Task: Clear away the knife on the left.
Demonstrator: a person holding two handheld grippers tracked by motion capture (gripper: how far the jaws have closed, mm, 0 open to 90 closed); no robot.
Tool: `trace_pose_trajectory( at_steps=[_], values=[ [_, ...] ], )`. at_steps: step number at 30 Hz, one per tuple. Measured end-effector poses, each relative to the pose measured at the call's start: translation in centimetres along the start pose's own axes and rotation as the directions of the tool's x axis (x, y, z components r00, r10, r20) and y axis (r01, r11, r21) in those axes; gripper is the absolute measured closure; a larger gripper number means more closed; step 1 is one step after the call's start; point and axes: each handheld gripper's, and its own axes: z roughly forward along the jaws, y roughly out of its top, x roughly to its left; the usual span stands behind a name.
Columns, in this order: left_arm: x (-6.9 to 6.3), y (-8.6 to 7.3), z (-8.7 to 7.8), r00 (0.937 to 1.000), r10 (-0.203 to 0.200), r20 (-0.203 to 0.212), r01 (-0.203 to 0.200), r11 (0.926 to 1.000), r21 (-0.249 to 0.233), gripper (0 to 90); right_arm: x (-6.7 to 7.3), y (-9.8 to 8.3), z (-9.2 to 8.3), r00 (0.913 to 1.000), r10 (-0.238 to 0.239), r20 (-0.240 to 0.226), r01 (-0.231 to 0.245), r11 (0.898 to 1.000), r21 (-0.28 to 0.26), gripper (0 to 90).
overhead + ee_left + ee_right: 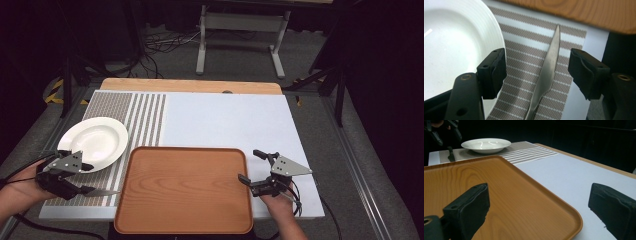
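Note:
A silver table knife (102, 192) (550, 65) lies flat on the striped placemat (145, 115) near the table's front left, its tip pointing toward the wooden tray (185, 190). My left gripper (88, 178) (537, 67) is open and straddles the knife, with a gap between the blade and each pad. A white plate (95, 142) (449, 50) sits just beyond the left gripper. My right gripper (249, 165) (539, 205) is open and holds nothing, at the tray's right edge (574, 220).
The white table cover (225, 120) stretches behind and right of the tray. In the right gripper view the plate (486, 145), knife (450, 155) and left gripper (446, 130) show far off. A metal stand (242, 35) and cables lie on the floor beyond the table.

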Motion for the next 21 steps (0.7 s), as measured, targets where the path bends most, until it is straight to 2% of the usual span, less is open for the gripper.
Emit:
trace_pose_trajectory(
  at_steps=[10, 12, 17, 21],
  values=[
    [0.5, -1.1, 0.5, 0.9988, 0.016, 0.046, -0.021, 0.995, 0.098, 32.9, -0.1, 0.0, -0.2, 1.0, 0.007, -0.007, -0.007, 1.0, -0.008, 4.1],
    [0.5, -1.4, 0.6, 0.9986, 0.014, 0.051, -0.02, 0.9916, 0.128, 33.8, -0.2, 0.0, -0.2, 0.9999, 0.007, -0.01, -0.007, 1.0, -0.011, 4.1],
    [0.7, -1.8, 1.0, 0.9972, 0.041, 0.063, -0.052, 0.982, 0.182, 37.1, -0.1, 0.0, -0.2, 0.9999, 0.011, -0.013, -0.011, 1.0, -0.013, 4.1],
    [0.9, -2.2, 1.3, 0.9961, 0.051, 0.071, -0.064, 0.9784, 0.196, 37.1, -0.1, 0.0, -0.1, 0.9998, 0.012, -0.015, -0.012, 1.0, -0.014, 4.1]
  ],
)
